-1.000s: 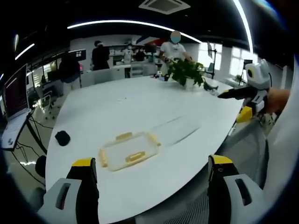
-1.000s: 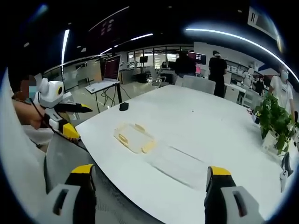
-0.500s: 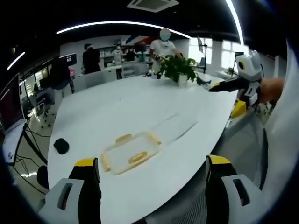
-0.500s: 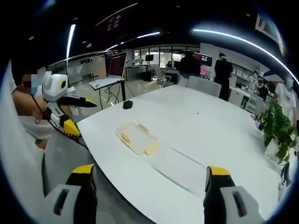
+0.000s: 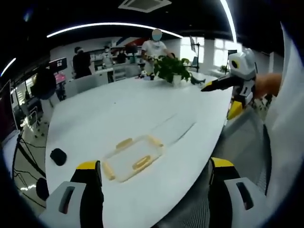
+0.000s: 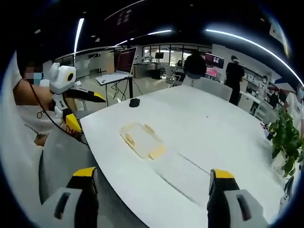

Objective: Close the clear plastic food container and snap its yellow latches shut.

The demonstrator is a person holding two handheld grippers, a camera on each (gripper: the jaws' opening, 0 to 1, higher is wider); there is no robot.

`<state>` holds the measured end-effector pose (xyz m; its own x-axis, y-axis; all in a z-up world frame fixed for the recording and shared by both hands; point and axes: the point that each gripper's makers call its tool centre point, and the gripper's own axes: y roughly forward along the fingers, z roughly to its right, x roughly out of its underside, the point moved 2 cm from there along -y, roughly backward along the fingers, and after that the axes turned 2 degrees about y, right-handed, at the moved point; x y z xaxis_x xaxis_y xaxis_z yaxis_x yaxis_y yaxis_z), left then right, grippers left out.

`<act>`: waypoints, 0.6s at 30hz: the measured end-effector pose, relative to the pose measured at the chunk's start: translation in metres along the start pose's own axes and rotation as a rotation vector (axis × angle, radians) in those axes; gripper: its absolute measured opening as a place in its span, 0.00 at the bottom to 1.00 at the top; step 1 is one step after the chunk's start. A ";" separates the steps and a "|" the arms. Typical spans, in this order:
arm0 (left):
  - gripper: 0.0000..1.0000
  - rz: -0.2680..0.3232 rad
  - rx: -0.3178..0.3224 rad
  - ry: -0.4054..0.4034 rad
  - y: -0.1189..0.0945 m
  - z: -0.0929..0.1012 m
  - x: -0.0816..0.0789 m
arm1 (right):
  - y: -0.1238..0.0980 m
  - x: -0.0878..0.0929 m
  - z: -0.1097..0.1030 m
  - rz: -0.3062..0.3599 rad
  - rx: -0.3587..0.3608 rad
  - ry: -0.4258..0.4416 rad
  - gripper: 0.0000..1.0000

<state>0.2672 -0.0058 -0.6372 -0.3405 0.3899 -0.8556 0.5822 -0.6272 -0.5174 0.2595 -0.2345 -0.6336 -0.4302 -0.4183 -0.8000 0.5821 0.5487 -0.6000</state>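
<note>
Left gripper view looks over a big white table (image 5: 118, 114) whose near edge curves across the lower part of the picture. On it, close to that edge, lies the clear container (image 5: 133, 158), a shallow rectangular box with the lid on top. Its long axis runs from lower left to upper right here, roughly along the table's near edge. Yellow latches (image 5: 124, 142) show on its sides: one on the far long side, one on the near long side and one at each short end; whether any is snapped down is too small to tell. A faint clear sheet (image 5: 173, 130) lies on the table just past the container's right end.

Beyond, a potted plant (image 5: 170, 69) stands near the far end of the table, with people (image 5: 154, 45) behind it. A small black object (image 5: 58, 156) rests near the table's left edge.

Left gripper (image 5: 154, 171) hangs short of the table with its jaws spread wide and nothing between them. The right gripper (image 6: 152, 178) is likewise wide apart and empty, well back from the container (image 6: 142, 140), which in the right gripper view sits near the table's edge (image 6: 90, 135), its long axis running from upper left to lower right.
</note>
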 end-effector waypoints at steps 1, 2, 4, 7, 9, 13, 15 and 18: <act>0.90 0.001 0.002 0.005 0.000 -0.003 0.000 | 0.002 -0.001 0.000 -0.003 -0.004 -0.004 0.97; 0.90 -0.002 0.003 0.006 0.001 -0.005 0.000 | 0.003 -0.001 0.000 -0.006 -0.007 -0.005 0.97; 0.90 -0.005 0.015 0.011 0.002 -0.008 0.000 | 0.007 -0.003 0.000 -0.013 -0.012 -0.007 0.98; 0.89 -0.008 0.027 0.031 0.003 -0.013 0.000 | 0.011 -0.005 -0.001 -0.014 -0.018 -0.018 0.96; 0.89 -0.005 0.037 0.028 0.004 -0.016 0.000 | 0.015 -0.007 -0.002 -0.015 -0.023 -0.019 0.96; 0.90 -0.022 0.046 0.048 0.006 -0.023 0.002 | 0.022 -0.009 -0.003 -0.019 -0.034 -0.035 0.94; 0.89 -0.022 0.056 0.051 0.007 -0.027 0.002 | 0.025 -0.012 -0.003 -0.017 -0.036 -0.045 0.94; 0.89 -0.033 0.076 0.051 0.010 -0.032 0.006 | 0.031 -0.018 0.000 -0.004 -0.033 -0.061 0.92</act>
<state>0.2949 0.0119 -0.6468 -0.3196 0.4441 -0.8370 0.5131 -0.6615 -0.5469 0.2849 -0.2098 -0.6377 -0.3895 -0.4631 -0.7961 0.5571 0.5699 -0.6041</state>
